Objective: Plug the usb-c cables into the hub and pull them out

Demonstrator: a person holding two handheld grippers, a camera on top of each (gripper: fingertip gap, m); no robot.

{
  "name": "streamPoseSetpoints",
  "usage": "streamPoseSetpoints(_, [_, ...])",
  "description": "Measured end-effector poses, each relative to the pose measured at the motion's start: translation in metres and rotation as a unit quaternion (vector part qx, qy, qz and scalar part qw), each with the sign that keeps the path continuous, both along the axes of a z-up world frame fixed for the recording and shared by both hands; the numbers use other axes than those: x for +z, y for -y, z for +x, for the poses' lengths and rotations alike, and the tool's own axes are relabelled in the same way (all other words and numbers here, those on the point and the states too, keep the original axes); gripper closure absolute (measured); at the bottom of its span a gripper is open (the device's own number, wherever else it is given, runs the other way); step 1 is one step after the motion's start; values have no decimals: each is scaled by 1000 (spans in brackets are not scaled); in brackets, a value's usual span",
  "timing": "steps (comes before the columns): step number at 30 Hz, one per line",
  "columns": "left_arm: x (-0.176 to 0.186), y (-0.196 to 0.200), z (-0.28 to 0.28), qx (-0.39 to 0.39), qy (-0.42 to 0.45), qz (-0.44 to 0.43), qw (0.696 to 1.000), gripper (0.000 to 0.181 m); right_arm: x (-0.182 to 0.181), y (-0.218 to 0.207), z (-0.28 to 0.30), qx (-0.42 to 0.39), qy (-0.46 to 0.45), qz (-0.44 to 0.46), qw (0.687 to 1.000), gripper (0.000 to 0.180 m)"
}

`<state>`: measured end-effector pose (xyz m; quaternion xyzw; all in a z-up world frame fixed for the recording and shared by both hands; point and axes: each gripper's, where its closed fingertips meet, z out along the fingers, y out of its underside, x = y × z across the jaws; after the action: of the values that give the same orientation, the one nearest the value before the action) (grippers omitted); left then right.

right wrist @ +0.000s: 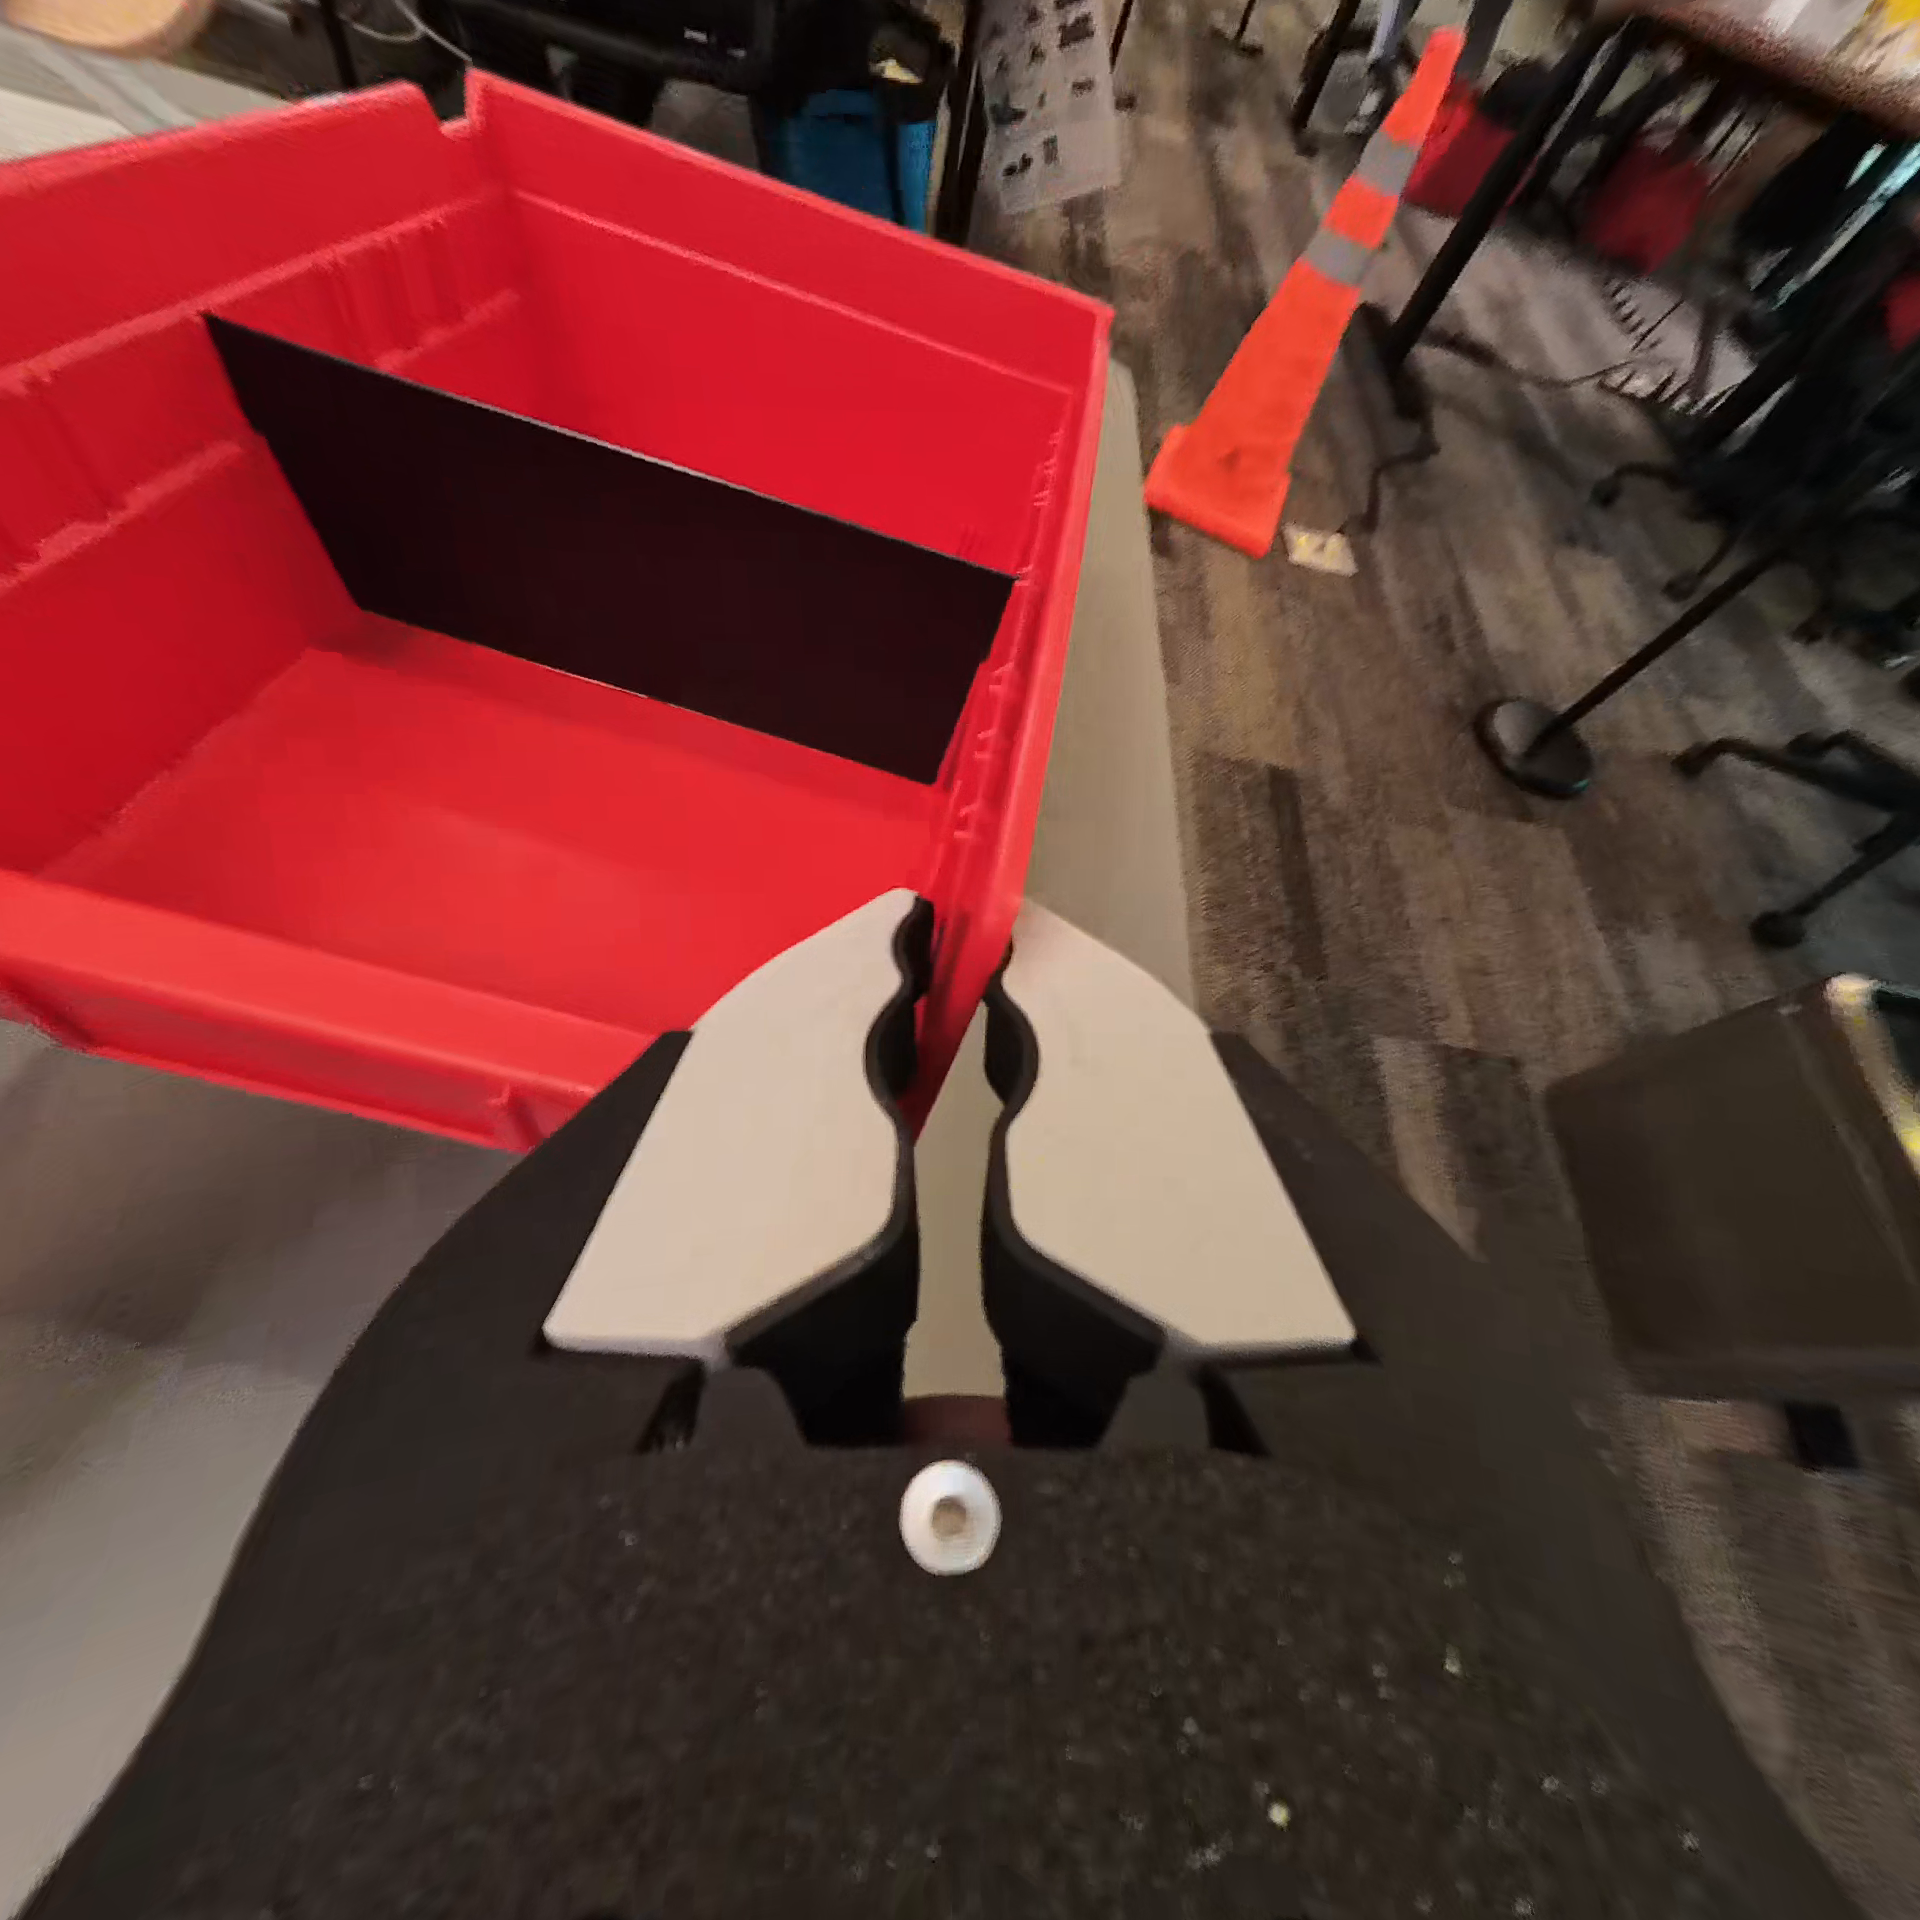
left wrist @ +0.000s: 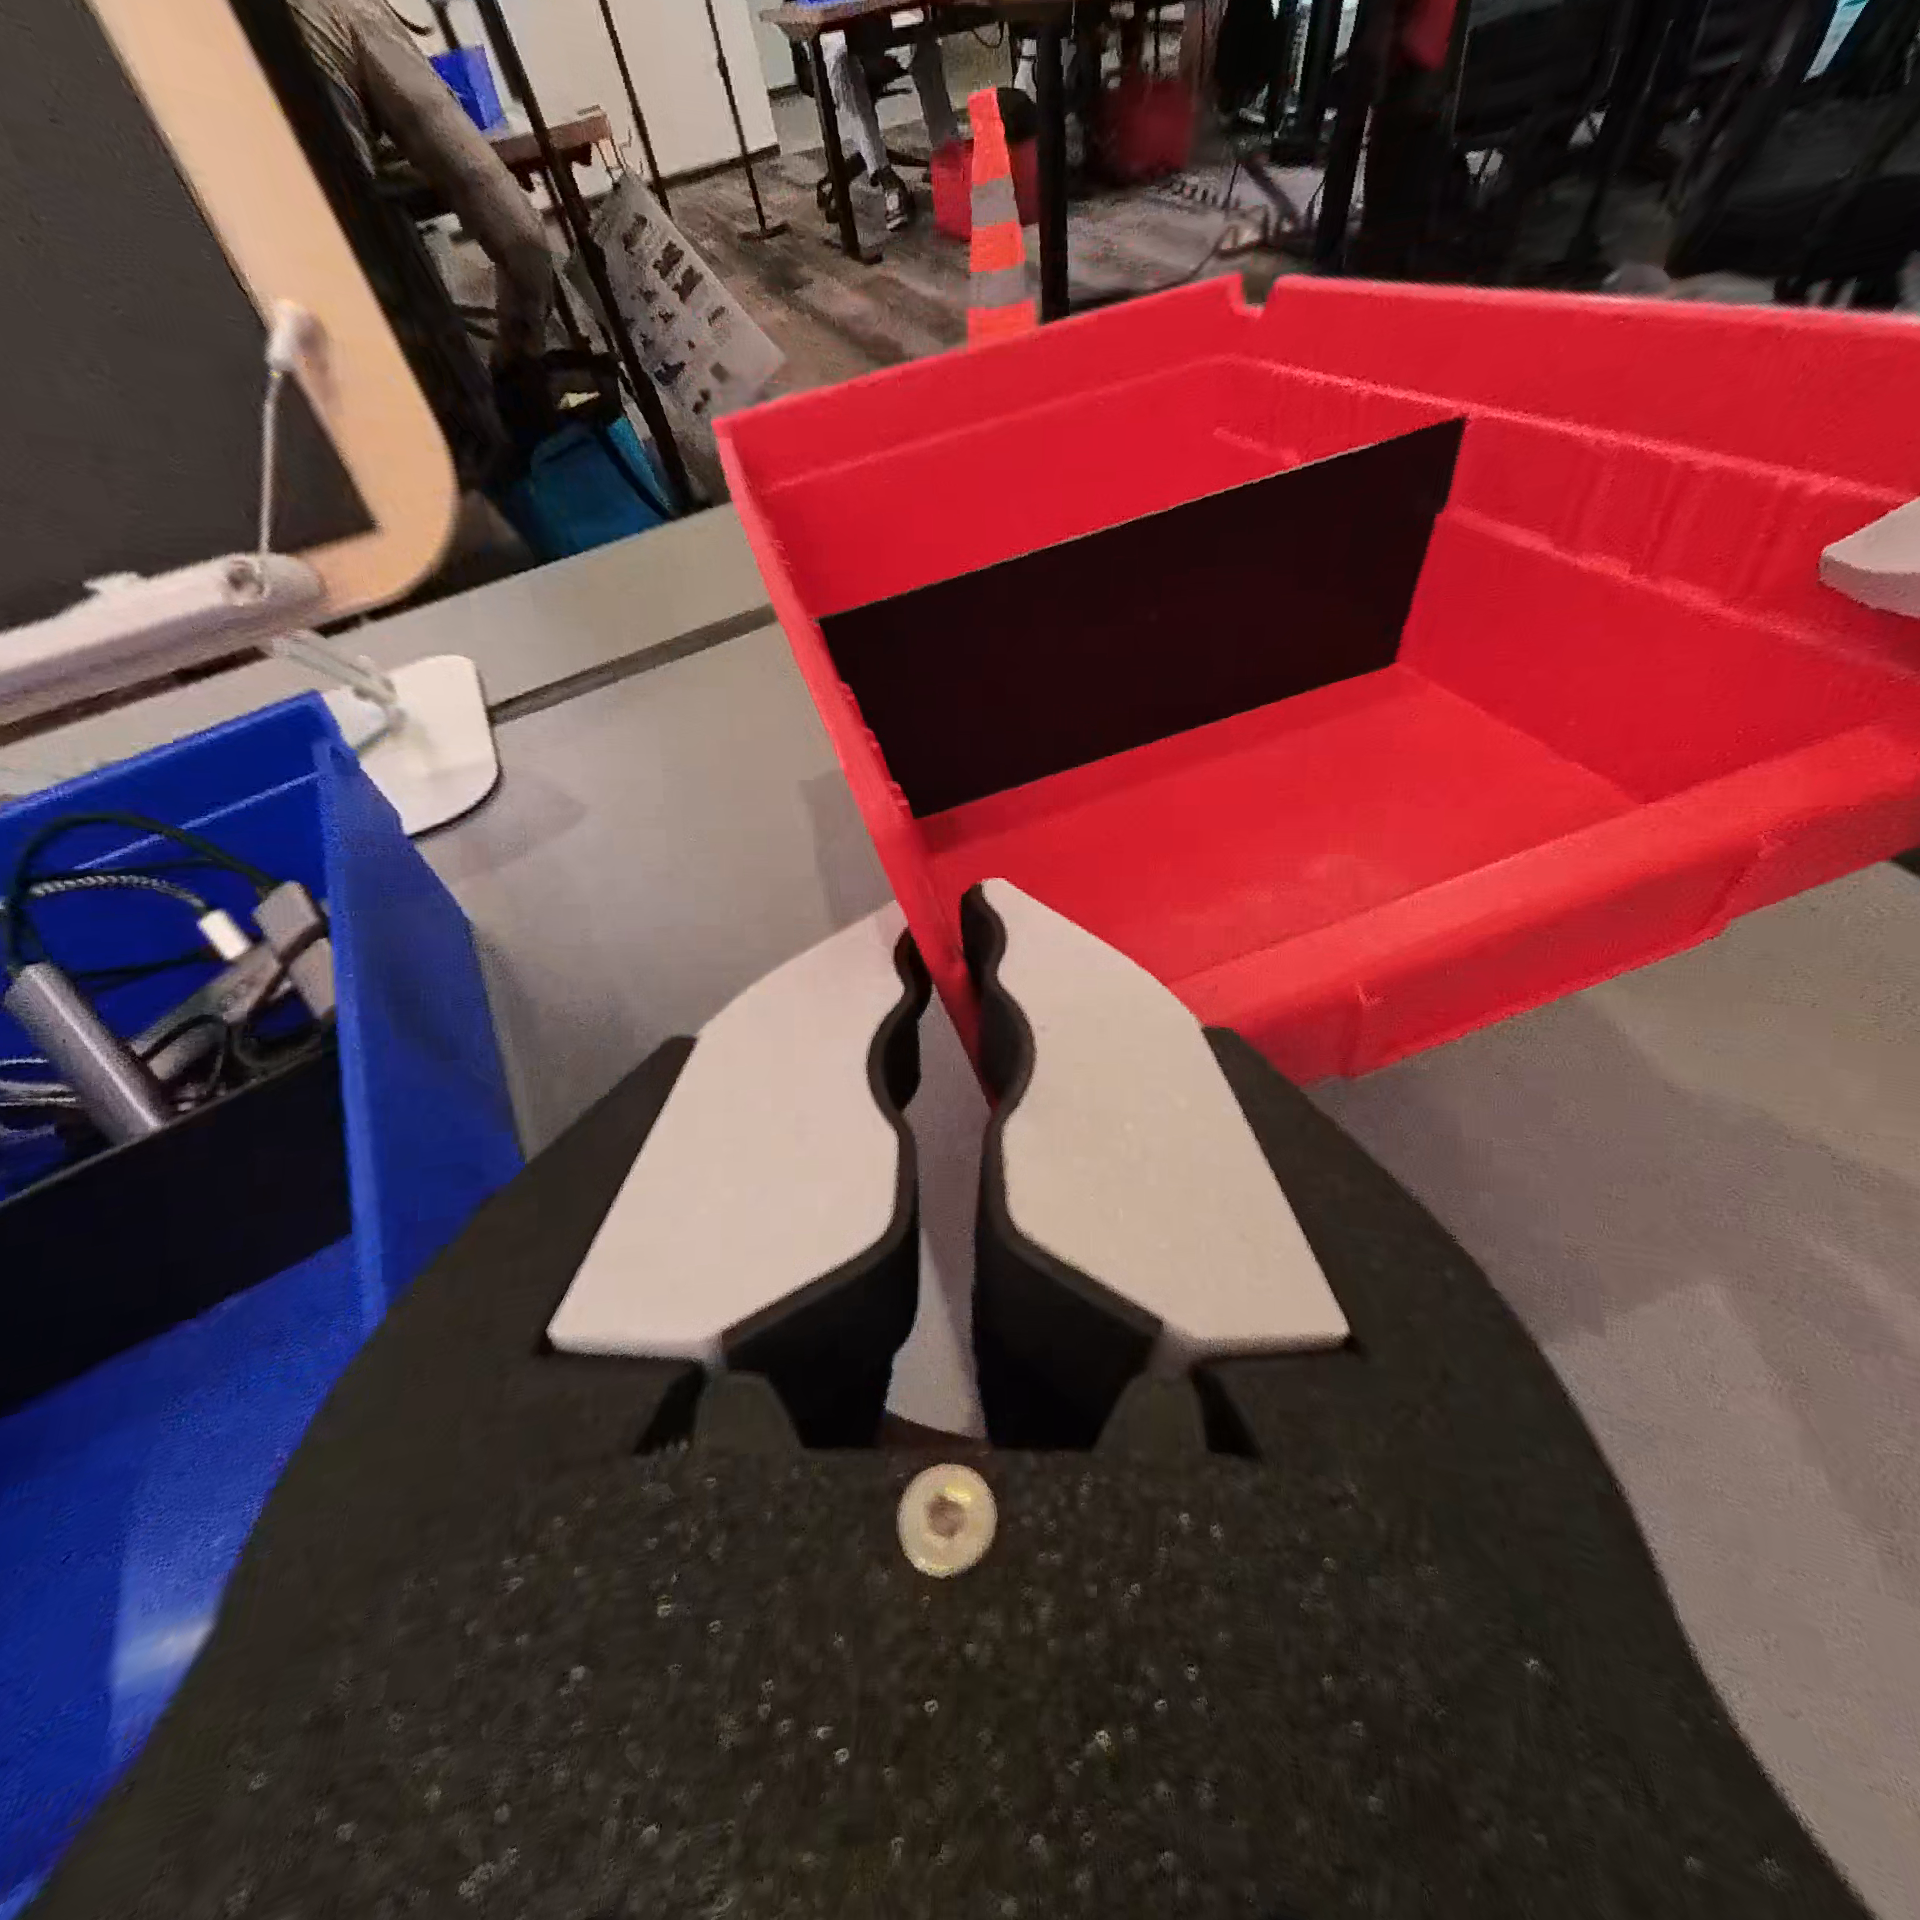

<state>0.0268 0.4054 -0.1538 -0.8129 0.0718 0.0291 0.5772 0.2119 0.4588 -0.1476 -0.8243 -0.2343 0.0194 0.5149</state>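
A red bin (left wrist: 1039, 488) with a black divider (left wrist: 1132, 613) sits tilted on the grey table (left wrist: 644, 831); its near compartment is empty. My left gripper (left wrist: 940, 925) is shut on the bin's near-left wall. My right gripper (right wrist: 961, 935) is shut on the near-right wall of the same red bin (right wrist: 727, 343), and one of its fingers (left wrist: 1870, 566) shows at the right edge of the left wrist view. A blue bin (left wrist: 395, 1039) to the left holds a grey hub (left wrist: 73, 1039) and braided cables (left wrist: 156, 894).
A white stand with a round base (left wrist: 426, 738) stands behind the blue bin. The table's right edge (right wrist: 1101, 727) runs just beside the red bin. Beyond it on the floor are an orange cone (right wrist: 1299, 343), black stands and a dark stool (right wrist: 1745, 1174). A person (left wrist: 436, 156) sits at the back left. Spacing between my two grippers at the tips: around 20 cm.
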Motion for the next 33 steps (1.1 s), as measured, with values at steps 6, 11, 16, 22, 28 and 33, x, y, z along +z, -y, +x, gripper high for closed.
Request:
streamPoseSetpoints(6, [-32, -2, -2, 15, -27, -13, 999, 175, -48, -8, -6, 21, -83, -62, 994, 174])
streamPoseSetpoints(11, [-64, 10, 5, -19, 3, -71, 997, 171, -78, 2, -6, 0, -158, -190, 969, 171])
streamPoseSetpoints(16, [-54, 30, 10, -107, -35, -72, 991, 157, -74, 0, 11, -34, -91, -159, 982, 155])
streamPoseSetpoints(22, [52, 99, -72, -163, -2, 14, 986, 152, 37, 19, 28, -88, -7, -23, 996, 132])
streamPoseSetpoints(28, [37, 151, -255, -8, 5, 21, 1000, 133, 115, 56, -104, 56, -55, 71, 994, 131])
streamPoseSetpoints(33, [-31, 159, -299, 50, 79, -49, 994, 123, 60, 99, -264, 210, -146, -37, 966, 111])
